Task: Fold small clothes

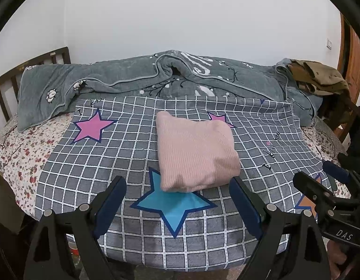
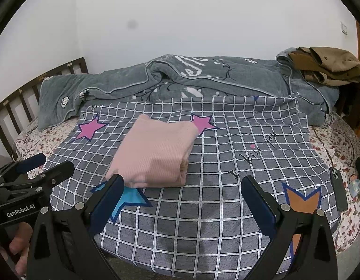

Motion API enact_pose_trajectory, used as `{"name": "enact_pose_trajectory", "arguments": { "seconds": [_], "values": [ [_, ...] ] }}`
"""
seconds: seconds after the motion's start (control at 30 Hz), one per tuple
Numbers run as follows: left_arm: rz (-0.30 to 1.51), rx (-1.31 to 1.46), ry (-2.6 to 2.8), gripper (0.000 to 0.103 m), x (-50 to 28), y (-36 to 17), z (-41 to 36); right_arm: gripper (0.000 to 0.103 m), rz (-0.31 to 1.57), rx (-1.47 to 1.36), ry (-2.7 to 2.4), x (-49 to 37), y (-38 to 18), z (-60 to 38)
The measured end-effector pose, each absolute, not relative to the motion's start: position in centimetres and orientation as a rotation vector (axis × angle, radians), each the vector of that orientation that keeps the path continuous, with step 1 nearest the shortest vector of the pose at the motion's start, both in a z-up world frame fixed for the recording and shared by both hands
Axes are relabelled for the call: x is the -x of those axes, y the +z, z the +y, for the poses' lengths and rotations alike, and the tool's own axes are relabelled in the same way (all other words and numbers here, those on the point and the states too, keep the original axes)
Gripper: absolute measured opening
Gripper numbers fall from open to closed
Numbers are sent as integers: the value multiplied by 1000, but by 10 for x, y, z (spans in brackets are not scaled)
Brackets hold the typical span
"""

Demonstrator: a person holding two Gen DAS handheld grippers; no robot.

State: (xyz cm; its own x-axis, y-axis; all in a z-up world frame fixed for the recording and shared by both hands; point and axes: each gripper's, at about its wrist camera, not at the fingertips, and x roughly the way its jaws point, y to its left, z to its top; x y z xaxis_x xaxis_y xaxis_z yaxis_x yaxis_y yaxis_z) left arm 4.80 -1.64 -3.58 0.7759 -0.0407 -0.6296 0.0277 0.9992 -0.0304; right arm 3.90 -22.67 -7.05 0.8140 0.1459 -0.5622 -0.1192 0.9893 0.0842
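Note:
A pink ribbed garment (image 1: pixel 194 154) lies folded into a compact rectangle on the grey checked cloth (image 1: pixel 86 175), over the tip of a blue star. In the right wrist view the same pink garment (image 2: pixel 154 154) sits left of centre on the checked cloth (image 2: pixel 226 163). My left gripper (image 1: pixel 177 186) hovers just in front of the garment, jaws wide open and nothing between them. My right gripper (image 2: pixel 182 184) is also open and empty, near the front edge of the bed. Each gripper shows at the side of the other's view: the right gripper (image 1: pixel 320 175) and the left gripper (image 2: pixel 51 163).
A grey quilt (image 1: pixel 142 79) is bunched along the wall, with brown clothes (image 1: pixel 320 74) piled at its right end. A wooden headboard (image 1: pixel 7 84) stands on the left. A dark phone (image 2: pixel 338 186) lies on the floral sheet (image 2: pixel 343 219) at the right.

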Motion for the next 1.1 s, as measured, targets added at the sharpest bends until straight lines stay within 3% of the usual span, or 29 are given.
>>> {"name": "enact_pose_trajectory", "arguments": {
  "seconds": [1.1],
  "values": [
    [673,29,-31,89,-46,-27,-11,99,603,-49,147,-37,-69,-221]
  ]
}}
